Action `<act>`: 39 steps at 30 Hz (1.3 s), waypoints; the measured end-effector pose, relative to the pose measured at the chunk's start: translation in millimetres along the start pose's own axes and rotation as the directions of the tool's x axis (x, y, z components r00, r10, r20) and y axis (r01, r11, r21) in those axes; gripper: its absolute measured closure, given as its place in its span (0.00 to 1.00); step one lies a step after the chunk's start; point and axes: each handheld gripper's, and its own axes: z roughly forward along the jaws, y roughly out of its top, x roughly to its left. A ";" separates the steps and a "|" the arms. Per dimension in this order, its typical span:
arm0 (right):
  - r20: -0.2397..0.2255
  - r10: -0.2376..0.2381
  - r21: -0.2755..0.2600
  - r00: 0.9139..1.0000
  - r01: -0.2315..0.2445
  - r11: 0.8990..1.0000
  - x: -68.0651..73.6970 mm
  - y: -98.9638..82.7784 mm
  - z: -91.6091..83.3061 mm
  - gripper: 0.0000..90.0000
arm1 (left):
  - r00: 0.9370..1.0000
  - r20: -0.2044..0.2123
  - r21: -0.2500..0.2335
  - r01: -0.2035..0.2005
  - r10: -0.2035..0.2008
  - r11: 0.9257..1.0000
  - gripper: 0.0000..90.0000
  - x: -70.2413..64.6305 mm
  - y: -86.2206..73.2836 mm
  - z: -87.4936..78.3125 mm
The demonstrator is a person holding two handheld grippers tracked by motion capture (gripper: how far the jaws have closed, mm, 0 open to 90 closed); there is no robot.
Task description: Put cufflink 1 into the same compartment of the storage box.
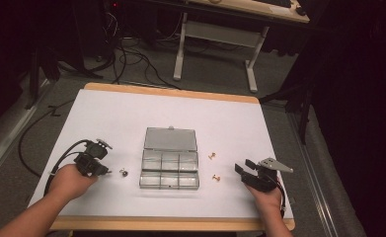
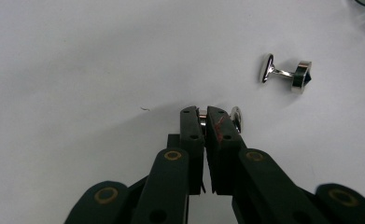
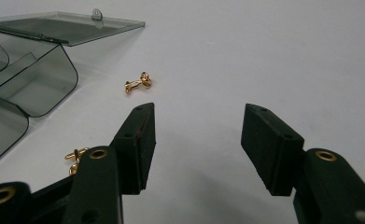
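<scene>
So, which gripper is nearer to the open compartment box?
Left, but only slightly. The left gripper is on the left side of the compartment box, shut on a silver cufflink. The right gripper rests open on the box's right side, beyond two gold cufflinks.

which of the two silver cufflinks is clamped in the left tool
The silver cufflink pinched between the left tool tips, one disc poking out beside them. The other silver cufflink, with the dark stone end, lies free on the white table further off.

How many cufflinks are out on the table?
4: one silver cufflink pinched in the left claw, another silver cufflink lying beside it, and two gold cufflinks right of the clear box.
</scene>
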 end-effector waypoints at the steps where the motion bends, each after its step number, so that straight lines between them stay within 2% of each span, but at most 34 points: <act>1: 0.000 0.000 0.000 1.000 0.000 1.000 0.0 0.0 0.1 0.51 | 1.000 -0.001 0.006 -0.003 0.003 1.000 0.96 -0.2 0.4 -0.7; 5: 0.000 0.000 0.002 1.000 0.000 1.000 0.4 0.1 0.1 0.51 | 1.000 -0.013 0.015 -0.009 0.009 1.000 0.96 -0.5 0.2 -2.1; 11: 0.002 0.001 0.003 1.000 -0.001 1.000 0.5 0.3 0.2 0.51 | 1.000 -0.001 0.004 -0.011 0.011 1.000 0.96 -5.3 0.0 -10.6; 16: 0.002 0.000 0.002 1.000 0.000 1.000 0.9 0.3 -0.1 0.51 | 0.999 0.016 -0.019 -0.031 0.031 0.999 0.96 -18.9 6.9 -28.4; 20: 0.001 -0.002 0.002 1.000 0.002 1.000 1.0 0.3 0.2 0.51 | 0.999 0.036 -0.022 -0.040 0.041 0.999 0.96 -28.5 13.4 -35.1; 27: 0.000 -0.001 0.006 1.000 0.001 1.000 0.6 0.1 0.5 0.51 | 0.996 0.046 -0.030 -0.071 0.072 0.997 0.96 -45.7 26.6 -40.1; 29: 0.000 -0.001 0.002 1.000 0.001 1.000 0.7 0.2 -0.1 0.51 | 0.995 0.034 -0.036 -0.095 0.096 0.995 0.96 -51.5 30.7 -42.1; 39: -0.002 -0.004 0.005 1.000 0.004 1.000 1.6 0.3 0.7 0.51 | 0.990 0.049 -0.039 -0.133 0.135 0.990 0.96 -72.7 49.0 -41.4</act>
